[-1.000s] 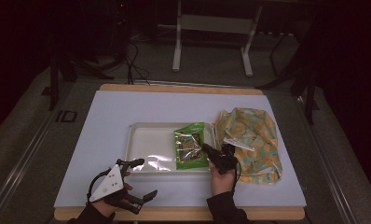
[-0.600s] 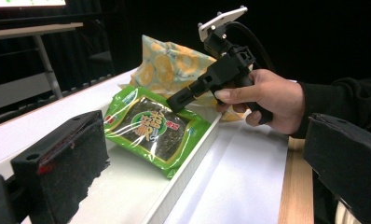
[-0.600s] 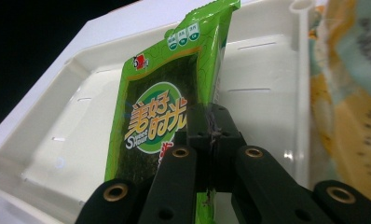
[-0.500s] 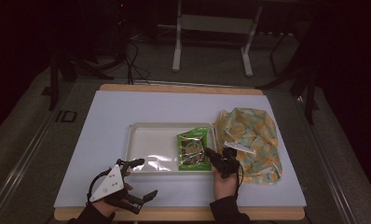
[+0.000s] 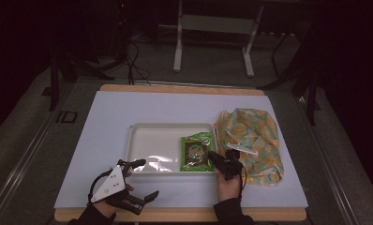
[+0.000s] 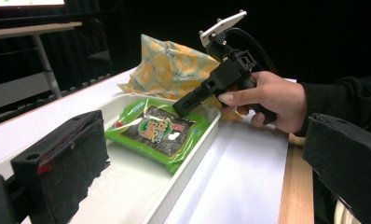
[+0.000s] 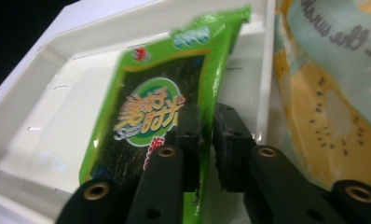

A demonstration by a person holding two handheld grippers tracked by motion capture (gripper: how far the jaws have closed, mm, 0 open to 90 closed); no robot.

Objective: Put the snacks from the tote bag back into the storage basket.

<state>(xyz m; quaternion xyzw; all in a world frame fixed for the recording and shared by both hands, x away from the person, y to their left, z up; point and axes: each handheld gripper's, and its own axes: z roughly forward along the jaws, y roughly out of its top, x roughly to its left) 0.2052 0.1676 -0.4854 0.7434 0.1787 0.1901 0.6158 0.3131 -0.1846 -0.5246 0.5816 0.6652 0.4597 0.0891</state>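
While the right claw (image 5: 217, 157) hangs low over the near right corner of the white tray (image 5: 147, 136), the green snack packet (image 5: 197, 151) lies flat in that tray directly ahead of the claw's tips. Seen from the right gripper view, the packet's (image 7: 160, 116) right edge runs down into the narrow gap between the two black jaws, which have just been opening and now stand slightly apart, so their pads no longer press on the foil. From the left gripper view the right claw (image 6: 186, 105) points down at the packet's (image 6: 158, 130) far end, its tips just above or at the wrapper, and the hand (image 6: 267, 100) holding it sits behind, outside the tray's (image 6: 193, 154) rim. Just to the right of that claw lies the patterned yellow bag (image 5: 250, 140), on the white surface (image 5: 109, 112) and touching the tray's right wall. Well to the left and nearer the person, the left claw (image 5: 140, 180) stands beside the tray's near left corner with jaws wide apart and nothing between them; the packet lies well off to its right.
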